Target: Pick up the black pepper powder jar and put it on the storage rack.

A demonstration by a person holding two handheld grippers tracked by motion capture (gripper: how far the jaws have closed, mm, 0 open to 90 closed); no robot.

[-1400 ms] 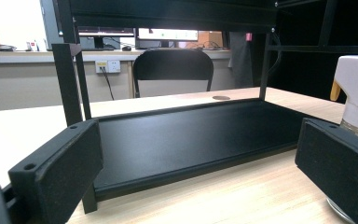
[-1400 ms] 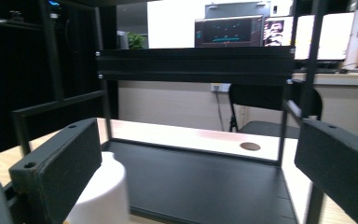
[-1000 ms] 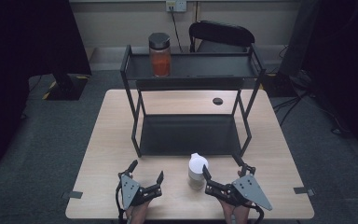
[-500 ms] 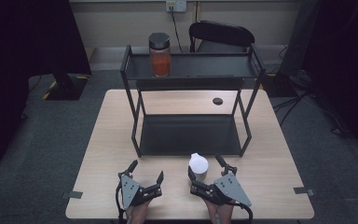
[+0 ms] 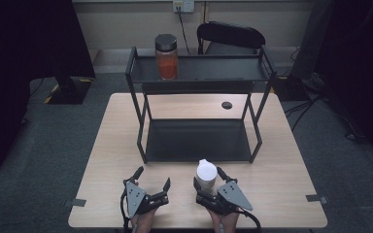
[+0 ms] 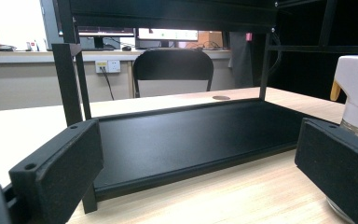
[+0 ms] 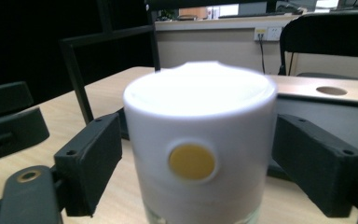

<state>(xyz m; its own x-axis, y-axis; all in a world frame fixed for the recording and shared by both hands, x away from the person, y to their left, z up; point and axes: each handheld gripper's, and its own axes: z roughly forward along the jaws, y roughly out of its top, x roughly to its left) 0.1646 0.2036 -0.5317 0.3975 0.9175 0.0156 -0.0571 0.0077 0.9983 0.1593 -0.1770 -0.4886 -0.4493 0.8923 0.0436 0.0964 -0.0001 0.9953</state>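
Pale wood forms the table (image 5: 281,160) at whose near edge both hands work. On the left, the left gripper (image 5: 151,180) rests with its jaws spread wide and nothing between them. Just beside it, the right gripper (image 5: 209,178) has its jaws on either side of the white-capped bottle (image 5: 206,174), which stands upright on the table; they have just been closing, yet a narrow gap shows at each pad. Beyond stands the black rack (image 5: 197,141), an orange jar (image 5: 166,57) on its top shelf.
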